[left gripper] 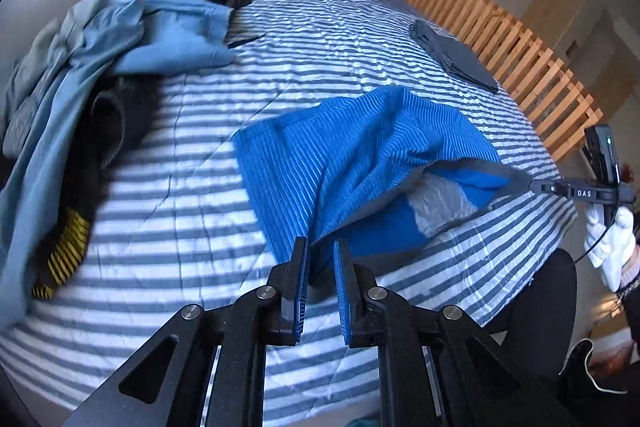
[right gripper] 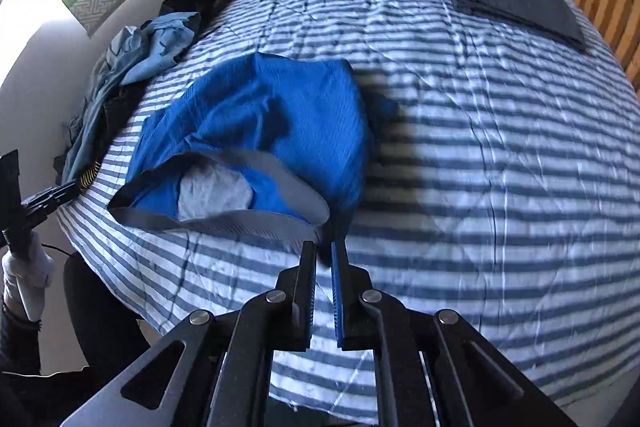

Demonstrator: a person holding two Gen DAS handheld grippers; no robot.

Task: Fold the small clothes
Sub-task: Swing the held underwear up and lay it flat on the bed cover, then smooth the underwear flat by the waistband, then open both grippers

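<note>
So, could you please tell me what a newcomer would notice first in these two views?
The bright blue ribbed garment with a grey waistband stands out mid-bed on the blue-and-white striped bedspread, its near edge pinched at both ends by the left gripper and right gripper. To its left sprawls a rumpled pile of pale blue and black clothes; by the wooden slatted rail lies a neatly folded dark grey garment.

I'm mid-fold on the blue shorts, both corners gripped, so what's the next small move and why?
Probably carry both waistband corners forward over the blue shorts: the left hand-held gripper and right hand-held gripper each pinch a lifted end, while the far half lies on the bed.
</note>
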